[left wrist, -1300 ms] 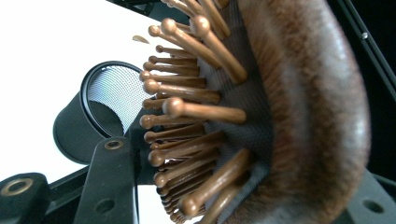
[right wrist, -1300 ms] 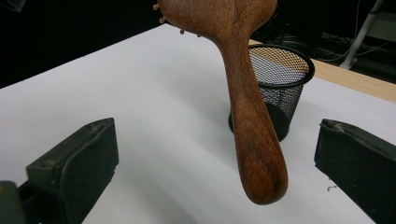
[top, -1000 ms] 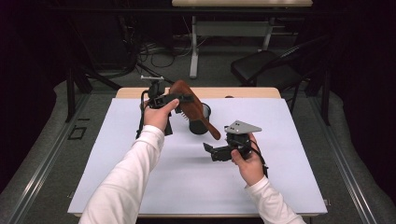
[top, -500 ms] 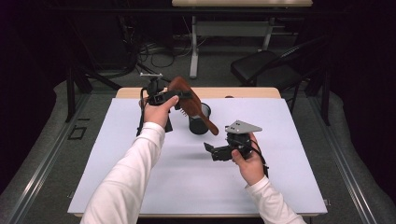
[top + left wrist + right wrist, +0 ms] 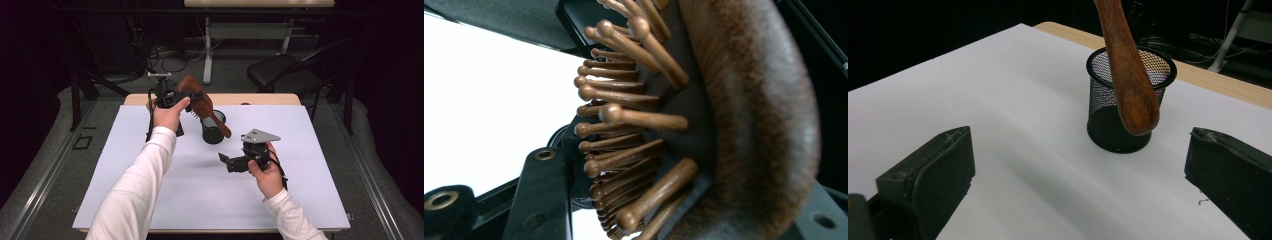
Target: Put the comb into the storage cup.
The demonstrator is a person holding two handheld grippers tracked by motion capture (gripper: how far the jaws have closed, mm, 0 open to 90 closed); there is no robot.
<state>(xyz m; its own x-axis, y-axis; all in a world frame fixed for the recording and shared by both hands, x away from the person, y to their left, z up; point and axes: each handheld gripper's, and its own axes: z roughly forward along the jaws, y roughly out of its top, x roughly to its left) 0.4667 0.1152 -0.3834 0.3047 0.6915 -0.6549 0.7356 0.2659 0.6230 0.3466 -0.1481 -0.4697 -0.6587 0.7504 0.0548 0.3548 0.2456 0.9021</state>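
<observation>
A brown wooden hairbrush point(image 5: 196, 99) hangs in the air over the far middle of the table, with my left gripper point(image 5: 186, 98) shut on its head. In the left gripper view the brush's pad and wooden pins point(image 5: 634, 120) sit between the jaws. Its handle point(image 5: 219, 123) slants down to the right across the mouth of a black mesh cup point(image 5: 213, 134). The handle tip point(image 5: 1135, 110) hangs in front of the cup point(image 5: 1113, 130), outside it. My right gripper point(image 5: 225, 161) stands open near the table, pointing left toward the cup, nothing between its jaws point(image 5: 1078, 170).
A white sheet point(image 5: 150, 200) covers the table; a strip of wooden tabletop point(image 5: 260, 99) shows at the far edge. A black chair point(image 5: 285, 72) and table legs stand beyond it. Dark floor lies on both sides.
The left hand with the brush has shifted only slightly up and left; the handle still slants over the cup. The right hand has stayed where it was.
</observation>
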